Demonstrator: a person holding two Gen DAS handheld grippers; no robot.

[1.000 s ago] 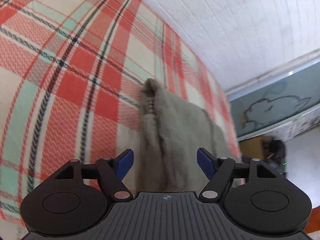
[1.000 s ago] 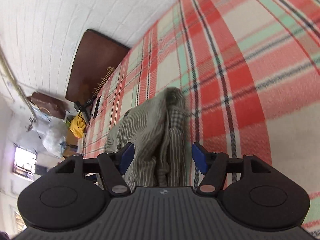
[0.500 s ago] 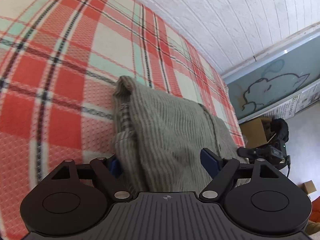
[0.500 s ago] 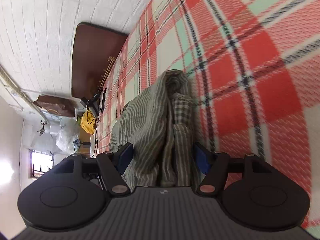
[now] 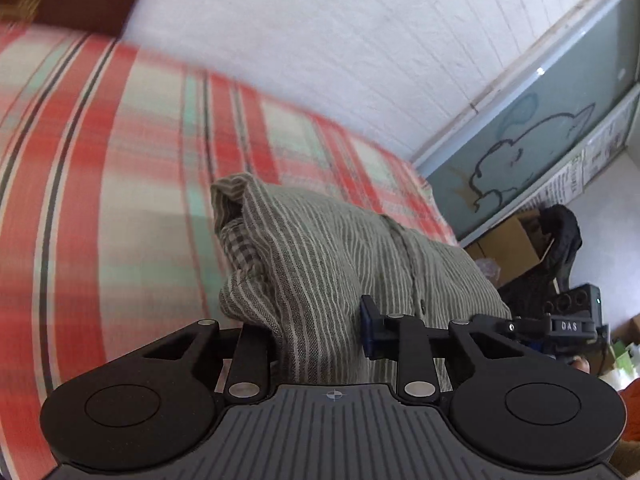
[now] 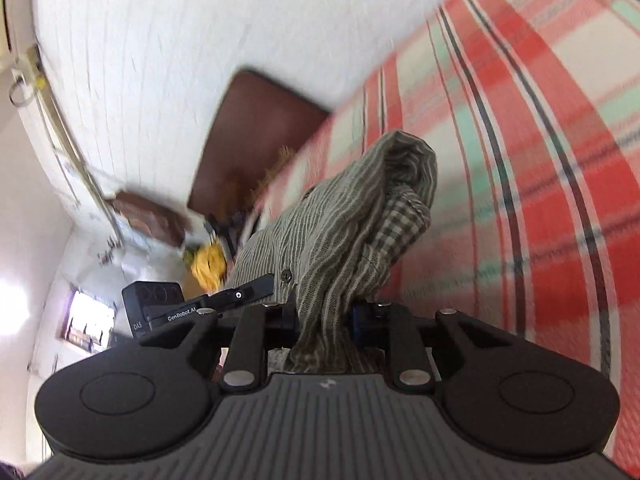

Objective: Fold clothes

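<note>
The striped shirt [image 5: 320,264] is being pinched at two spots & is bunched up above the plaid blanket [image 5: 120,184]. In the left view, fabric is being clamped by the left gripper [image 5: 320,332], whose jaws are closing to a narrow gap on a thick fold; only the right blue pad [image 5: 368,332] is being shown, the other is buried in cloth. In the right view, a twisted bundle of the same shirt is being squeezed by the right gripper [image 6: 324,320], jaws closing too, both pads mostly covered by cloth.

Plenty of bare blanket is being left open beside the shirt (left of it in the left view, right of it in the right view). The blanket is being bounded at the far side by a white wall [image 5: 320,60] and at one end by a dark headboard [image 6: 256,140].

The shirt's lower part is being cut off behind the gripper bodies. A checked inner lining [image 6: 400,220] is peeking out of the fold. Blanket & room clutter are being blurred by motion, so details can't be made out.
</note>
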